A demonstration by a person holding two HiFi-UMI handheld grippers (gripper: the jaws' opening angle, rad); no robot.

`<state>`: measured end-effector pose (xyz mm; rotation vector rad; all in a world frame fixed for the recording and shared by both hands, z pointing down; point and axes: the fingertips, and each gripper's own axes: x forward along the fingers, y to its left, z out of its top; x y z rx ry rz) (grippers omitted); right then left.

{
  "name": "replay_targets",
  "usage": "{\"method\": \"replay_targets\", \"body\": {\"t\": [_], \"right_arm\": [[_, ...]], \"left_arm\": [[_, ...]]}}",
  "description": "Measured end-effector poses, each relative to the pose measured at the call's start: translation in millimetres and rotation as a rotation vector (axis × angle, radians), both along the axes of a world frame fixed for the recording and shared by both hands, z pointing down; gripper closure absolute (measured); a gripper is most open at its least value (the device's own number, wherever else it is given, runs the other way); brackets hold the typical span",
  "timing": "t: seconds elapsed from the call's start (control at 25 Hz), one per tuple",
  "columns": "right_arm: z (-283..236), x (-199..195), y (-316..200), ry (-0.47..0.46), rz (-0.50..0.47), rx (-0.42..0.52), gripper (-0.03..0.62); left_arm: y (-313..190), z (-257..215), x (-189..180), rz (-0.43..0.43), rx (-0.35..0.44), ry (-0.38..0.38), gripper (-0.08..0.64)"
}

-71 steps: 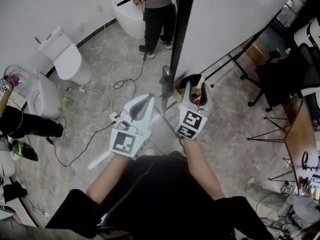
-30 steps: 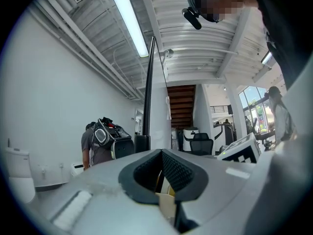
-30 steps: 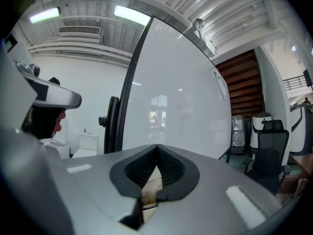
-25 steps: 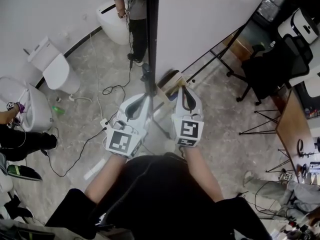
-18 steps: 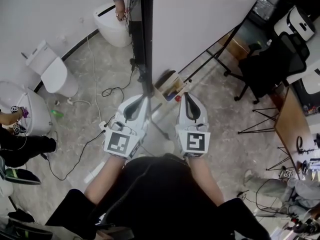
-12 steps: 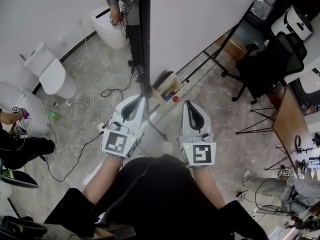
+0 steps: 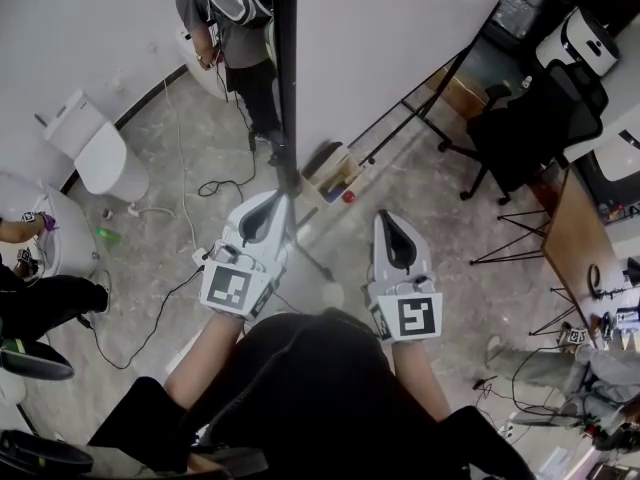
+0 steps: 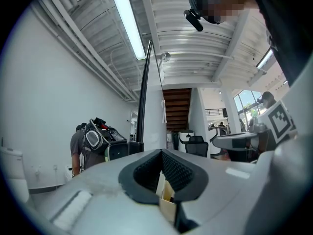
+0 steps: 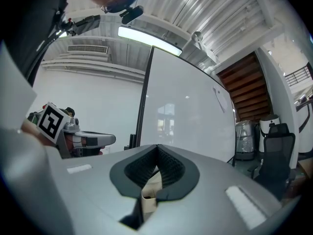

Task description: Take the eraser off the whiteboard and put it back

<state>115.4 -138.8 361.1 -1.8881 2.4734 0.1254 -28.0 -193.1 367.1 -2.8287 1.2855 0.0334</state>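
Before the whiteboard [image 7: 400, 38], both grippers point level at it and neither holds anything. The left gripper [image 7: 283, 201] is clenched, its ribbed pads meeting at the tip, just beside the whiteboard's black edge post [image 7: 285, 78]. The right gripper [image 7: 386, 218] is also clenched and empty, facing the whiteboard's white face but clear of it.

A small tray [image 7: 345, 173] sits at the whiteboard's foot, between the two gripper tips and beyond them. It holds a dark thing and something red. I cannot tell which of these is the eraser.

A person with a backpack [image 7: 225, 13] stands past the post, on the whiteboard's far side. A black office chair [image 7: 535, 118] stands to the whiteboard's right.

The left gripper view sees the whiteboard [image 8: 146, 106] edge-on, with the person [image 8: 90, 143] to its left. The right gripper view shows its broad white face [image 9: 186, 111] and the left gripper [image 9: 85, 140] beside it.
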Motion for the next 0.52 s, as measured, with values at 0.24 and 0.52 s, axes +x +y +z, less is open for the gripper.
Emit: {"method": "replay_targets", "body": {"t": [0.24, 0.52], "right_arm": [[-1.7, -3.2, -2.2, 0.004, -0.002, -0.001, 0.583], [2.4, -14.1, -1.3, -0.002, -0.024, -0.007, 0.583]], "left_arm": [[-0.8, -0.8, -3.6, 0.003, 0.0, 0.004, 0.555], [0.4, 2.4, -11.0, -0.001, -0.007, 0.013, 0.555]]}}
